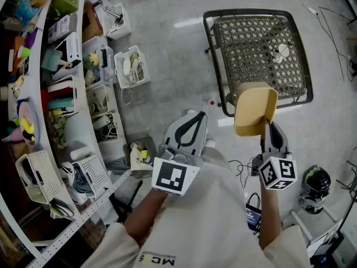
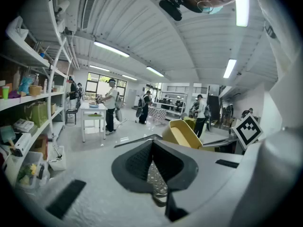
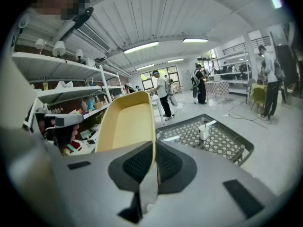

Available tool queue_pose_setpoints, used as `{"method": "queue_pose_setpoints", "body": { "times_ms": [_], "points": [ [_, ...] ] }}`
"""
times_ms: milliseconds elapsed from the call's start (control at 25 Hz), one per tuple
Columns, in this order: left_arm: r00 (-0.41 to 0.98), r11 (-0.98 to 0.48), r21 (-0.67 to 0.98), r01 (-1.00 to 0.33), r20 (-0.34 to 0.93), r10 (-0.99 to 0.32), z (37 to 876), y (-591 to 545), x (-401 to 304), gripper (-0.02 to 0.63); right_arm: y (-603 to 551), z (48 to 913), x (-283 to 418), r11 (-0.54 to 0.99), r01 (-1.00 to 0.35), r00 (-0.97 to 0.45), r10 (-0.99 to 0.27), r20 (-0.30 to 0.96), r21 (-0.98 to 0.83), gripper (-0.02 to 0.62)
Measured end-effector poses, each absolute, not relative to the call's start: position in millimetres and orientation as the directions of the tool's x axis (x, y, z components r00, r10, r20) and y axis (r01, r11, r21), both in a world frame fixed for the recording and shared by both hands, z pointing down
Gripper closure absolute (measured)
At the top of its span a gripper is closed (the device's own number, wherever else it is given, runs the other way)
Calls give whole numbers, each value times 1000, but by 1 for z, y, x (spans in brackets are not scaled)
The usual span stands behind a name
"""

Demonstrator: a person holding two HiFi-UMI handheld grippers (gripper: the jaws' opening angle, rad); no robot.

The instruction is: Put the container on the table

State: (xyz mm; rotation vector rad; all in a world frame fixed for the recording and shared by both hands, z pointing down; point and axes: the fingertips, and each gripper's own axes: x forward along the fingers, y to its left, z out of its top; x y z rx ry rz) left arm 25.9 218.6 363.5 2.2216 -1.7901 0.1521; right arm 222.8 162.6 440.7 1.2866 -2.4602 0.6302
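A yellow plastic container hangs in the air, tilted on edge, with my right gripper shut on its rim. In the right gripper view the container rises to the left of the jaws, its open side towards the camera. It is just in front of the near edge of a low metal table with a lattice top. A white cup stands on that table. My left gripper is to the left of the container, shut with nothing in it. The container shows to its right.
Curved shelves crowded with goods run along the left. White baskets with cables stand on the floor beside them. A dark round object sits on the floor at right. People stand far off in the hall.
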Motion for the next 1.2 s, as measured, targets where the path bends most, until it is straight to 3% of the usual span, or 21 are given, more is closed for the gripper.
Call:
{"method": "queue_pose_setpoints", "body": {
  "times_ms": [160,480,1200],
  "points": [
    [267,-237,139,-961,262,-928,352,264,78,583,220,398,245,532,-811,-584,-714,387,-243,568],
    [361,-336,136,-932,270,-893,345,307,105,583,284,388,269,438,-855,-517,-763,387,-278,568],
    [412,-391,136,-910,212,-886,327,302,12,583,277,372,196,349,-898,-430,-827,362,-268,568]
  ]
}}
